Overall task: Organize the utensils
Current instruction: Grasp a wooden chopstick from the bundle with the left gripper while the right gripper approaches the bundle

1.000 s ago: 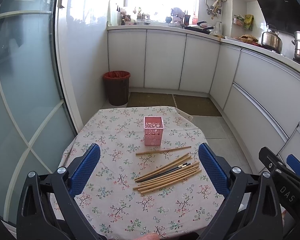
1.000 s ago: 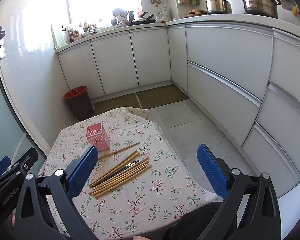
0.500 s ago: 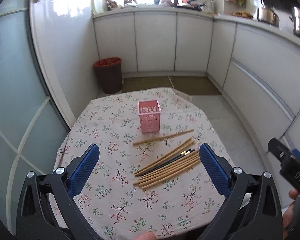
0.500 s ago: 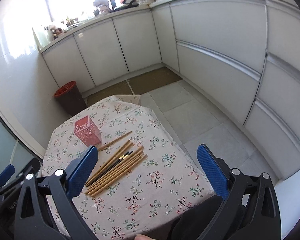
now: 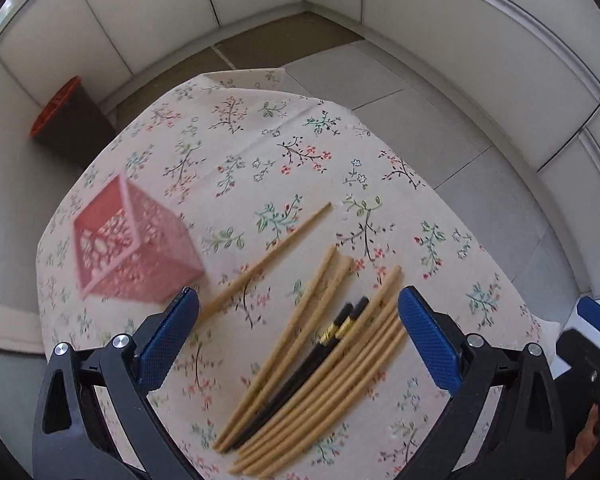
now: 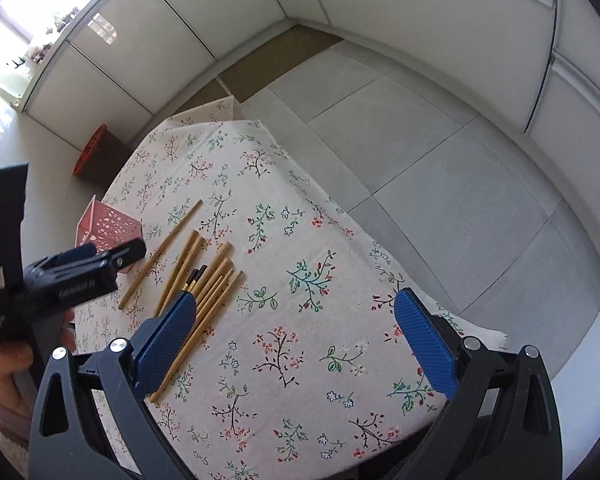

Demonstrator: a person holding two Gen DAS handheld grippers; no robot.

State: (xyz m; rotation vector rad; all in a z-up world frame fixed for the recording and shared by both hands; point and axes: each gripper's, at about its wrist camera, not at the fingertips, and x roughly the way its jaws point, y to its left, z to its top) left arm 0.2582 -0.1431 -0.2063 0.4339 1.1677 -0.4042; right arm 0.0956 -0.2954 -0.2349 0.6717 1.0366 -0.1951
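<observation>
Several wooden chopsticks and a black pair lie in a loose pile on the floral tablecloth. One wooden chopstick lies apart, nearer the pink perforated holder, which stands upright at the left. My left gripper hovers open just above the pile, nothing between its blue pads. My right gripper is open over the cloth to the right of the pile. The right wrist view also shows the holder and the left gripper's body held by a hand.
The small table drops off to a grey tiled floor on the right. A dark bin with a red liner stands by the white cabinets beyond the table. The other gripper's body shows at the right edge.
Both grippers have tilted down and come much closer to the table. The left one now hovers over the chopstick pile; the right one looks down on the cloth beside it.
</observation>
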